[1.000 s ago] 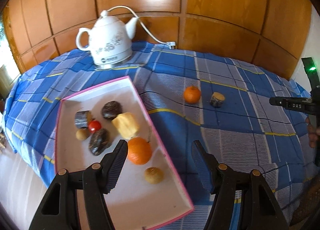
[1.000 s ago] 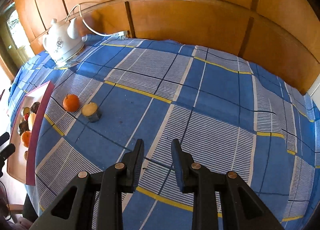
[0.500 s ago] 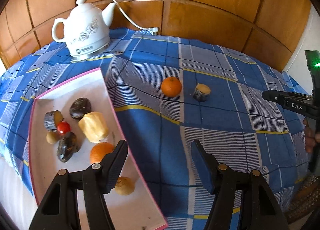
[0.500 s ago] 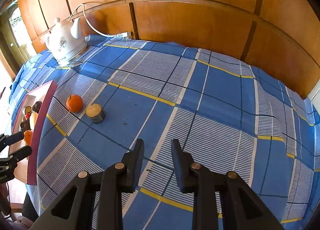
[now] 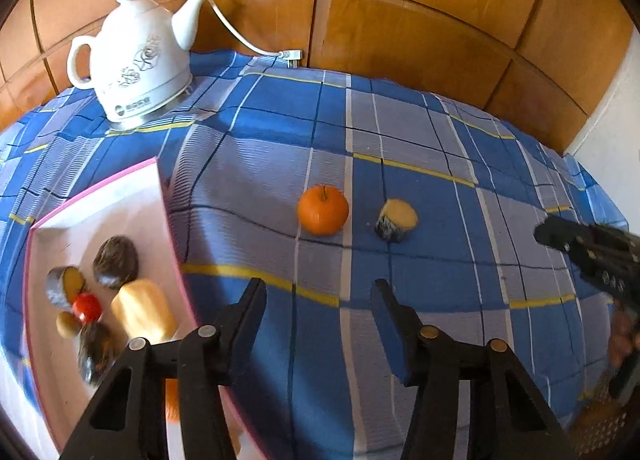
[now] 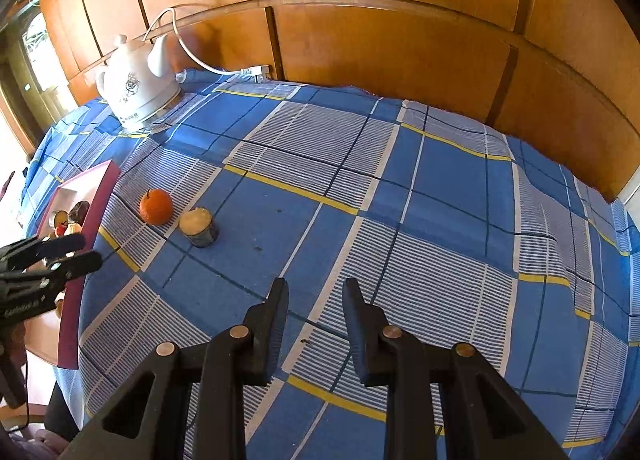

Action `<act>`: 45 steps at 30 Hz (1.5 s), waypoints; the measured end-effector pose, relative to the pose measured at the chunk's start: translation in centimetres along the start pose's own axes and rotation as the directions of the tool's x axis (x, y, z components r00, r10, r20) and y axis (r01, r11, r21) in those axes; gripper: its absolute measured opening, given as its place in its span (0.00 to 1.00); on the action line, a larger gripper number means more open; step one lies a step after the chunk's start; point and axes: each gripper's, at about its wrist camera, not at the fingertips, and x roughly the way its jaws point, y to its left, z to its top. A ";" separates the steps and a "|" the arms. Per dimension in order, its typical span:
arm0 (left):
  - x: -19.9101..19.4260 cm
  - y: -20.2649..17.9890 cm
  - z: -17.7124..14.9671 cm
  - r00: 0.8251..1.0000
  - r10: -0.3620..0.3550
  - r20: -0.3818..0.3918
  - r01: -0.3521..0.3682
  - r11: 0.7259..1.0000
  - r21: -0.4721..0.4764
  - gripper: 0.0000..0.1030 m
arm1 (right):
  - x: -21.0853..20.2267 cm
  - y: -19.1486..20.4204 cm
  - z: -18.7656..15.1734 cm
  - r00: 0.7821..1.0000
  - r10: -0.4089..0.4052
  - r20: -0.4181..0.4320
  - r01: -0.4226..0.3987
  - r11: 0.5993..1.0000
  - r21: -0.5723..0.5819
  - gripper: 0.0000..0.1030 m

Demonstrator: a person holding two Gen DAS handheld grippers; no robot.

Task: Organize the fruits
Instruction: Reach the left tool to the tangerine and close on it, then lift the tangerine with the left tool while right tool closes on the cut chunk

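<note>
An orange [image 5: 323, 210] and a cut fruit piece with a yellow face [image 5: 395, 219] lie on the blue checked cloth, just ahead of my open, empty left gripper [image 5: 320, 298]. A pink-edged white tray [image 5: 120, 199] at the left holds several fruits, among them a yellow piece [image 5: 142, 312] and a small red one [image 5: 87, 307]. In the right wrist view the orange [image 6: 156, 207] and cut piece [image 6: 198, 225] lie far left of my open, empty right gripper [image 6: 316, 296]. The tray [image 6: 94, 199] shows at the left edge.
A white electric kettle [image 5: 138, 67] with a cord stands at the back left against the wooden wall. The table's right edge drops off near the white wall. The right gripper [image 5: 592, 252] shows at the right in the left wrist view.
My left gripper has moved right and forward, away from the tray toward the orange and cut piece. My right gripper has stayed nearly still.
</note>
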 end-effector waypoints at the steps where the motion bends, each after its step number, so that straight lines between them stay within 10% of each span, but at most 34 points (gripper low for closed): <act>1: 0.4 -0.1 0.4 1.000 -0.006 -0.004 0.006 1.000 0.001 0.52 | 0.0 0.0 0.0 1.000 0.002 0.001 -0.002 1.000 -0.001 0.27; 15: 7.3 -0.6 4.8 0.998 0.034 -0.055 -0.033 0.999 0.019 0.54 | 0.1 0.7 0.1 1.000 0.029 -0.003 -0.029 0.999 -0.019 0.27; 21: 7.8 -0.5 4.5 0.999 -0.003 -0.050 0.004 1.000 0.018 0.38 | 0.3 0.7 0.1 1.000 0.019 -0.005 -0.019 1.000 -0.023 0.27; 45: -3.5 -0.9 -8.5 0.986 -0.162 0.037 0.159 0.984 0.076 0.38 | 3.4 3.2 -0.5 0.986 0.114 -0.120 -0.114 0.993 0.009 0.32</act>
